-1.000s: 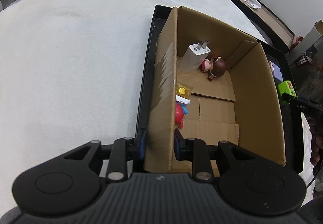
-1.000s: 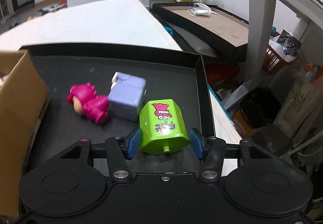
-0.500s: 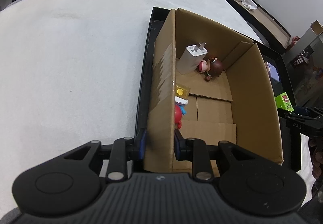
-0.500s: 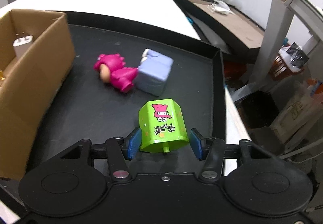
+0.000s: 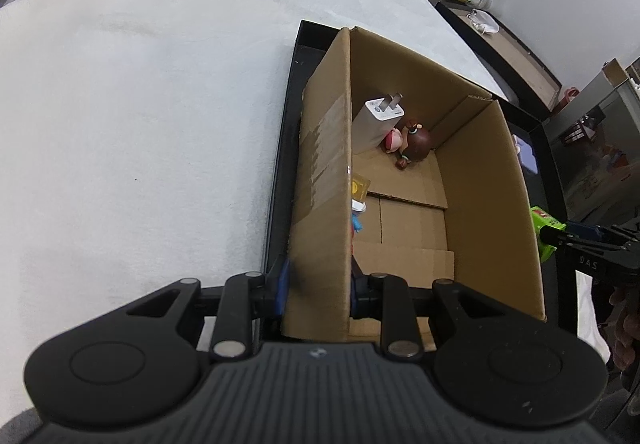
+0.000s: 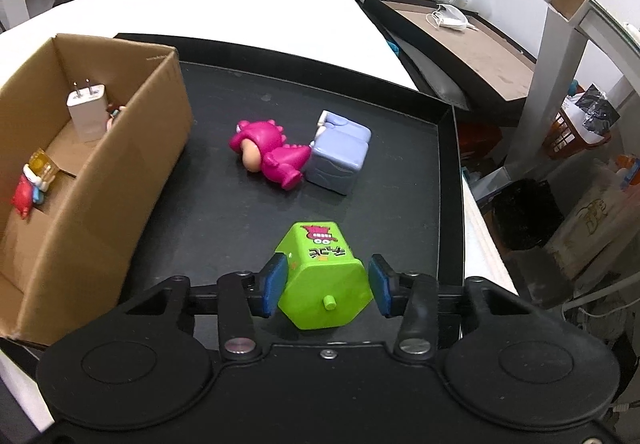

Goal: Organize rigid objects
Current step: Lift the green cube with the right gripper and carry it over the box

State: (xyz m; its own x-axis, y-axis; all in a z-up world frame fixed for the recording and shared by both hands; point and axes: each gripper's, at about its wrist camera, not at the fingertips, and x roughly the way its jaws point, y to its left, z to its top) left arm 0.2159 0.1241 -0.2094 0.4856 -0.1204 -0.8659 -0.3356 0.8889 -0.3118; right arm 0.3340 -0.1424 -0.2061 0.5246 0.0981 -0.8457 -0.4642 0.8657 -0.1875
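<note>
Black tray on a white-covered table, bearing an open cardboard box. Inside the box: a white charger, a brown-haired figurine, a yellow piece and a red-and-blue toy — the last partly hidden by the wall. On the tray beside the box lie a pink dinosaur figure touching a lavender block. Left gripper: fingers clamped on the box's near-left wall. Right gripper: blue pads against a green hexagonal toy, apparently raised off the tray.
</note>
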